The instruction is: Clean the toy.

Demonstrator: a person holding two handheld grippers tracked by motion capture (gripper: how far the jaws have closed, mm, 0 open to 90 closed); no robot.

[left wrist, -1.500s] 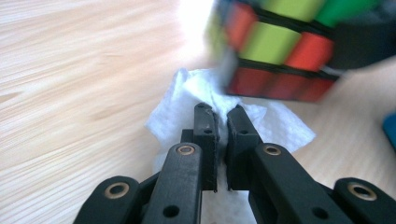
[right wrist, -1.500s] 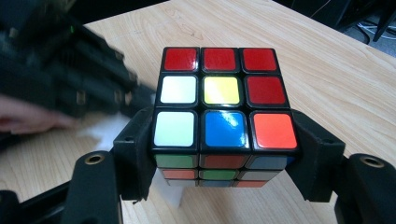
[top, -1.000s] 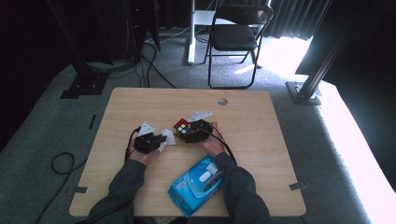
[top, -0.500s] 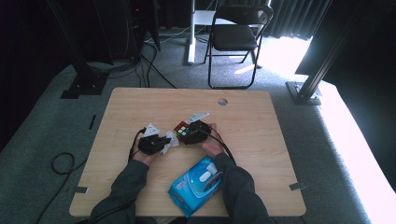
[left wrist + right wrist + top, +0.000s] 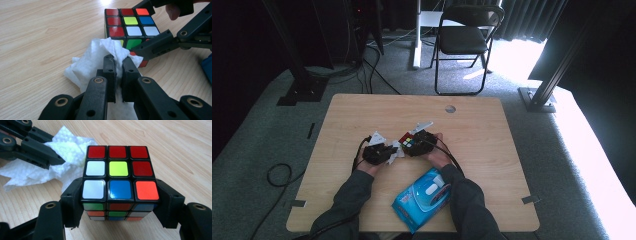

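Near the desk's (image 5: 492,130) middle, close to the person's edge:

1. Cube (image 5: 119,178): colour-tiled puzzle, top face showing red, white, yellow, blue and orange tiles. Resting on the wood, clamped on two opposite sides by the right hand-held gripper (image 5: 120,202), whose jaws press its lower rows.

2. Tissue (image 5: 96,62): white, crumpled, lying on the desk just beside the cube and touching its lower edge in the left gripper view. Pinched in the left hand-held gripper (image 5: 118,66), jaws clenched on a fold of it.

3. Left hand-held gripper, seen from the high view (image 5: 393,152): just left of the right hand-held gripper (image 5: 409,145), the two nearly meeting at the cube (image 5: 408,141).

4. Packet (image 5: 424,197): blue wipes pack, flat on the desk between the person's sleeves, near the front edge, apart from the cube.
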